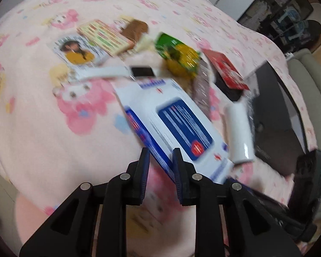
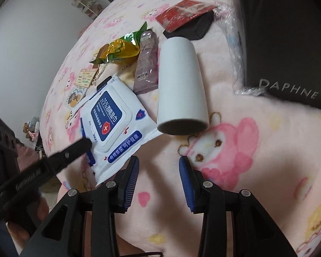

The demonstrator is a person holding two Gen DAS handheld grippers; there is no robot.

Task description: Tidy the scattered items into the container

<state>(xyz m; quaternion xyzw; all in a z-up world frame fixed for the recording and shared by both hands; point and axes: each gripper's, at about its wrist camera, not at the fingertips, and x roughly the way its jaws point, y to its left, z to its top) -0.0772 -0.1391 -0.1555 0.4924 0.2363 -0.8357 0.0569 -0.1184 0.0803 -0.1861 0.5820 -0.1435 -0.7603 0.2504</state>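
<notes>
Lengthwise, wipes pack [image 2: 115, 126] toward container [image 2: 289, 42].

I noted the white-and-blue wipes pack [image 2: 115, 126] lying flat beside the white roll [image 2: 180, 87], which lay on its side near the dark container [image 2: 284, 42].

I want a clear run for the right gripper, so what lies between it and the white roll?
Only bare pink blanket lies between the right gripper and the white roll, as the right wrist view shows; the wipes pack sits off to the side.
</notes>
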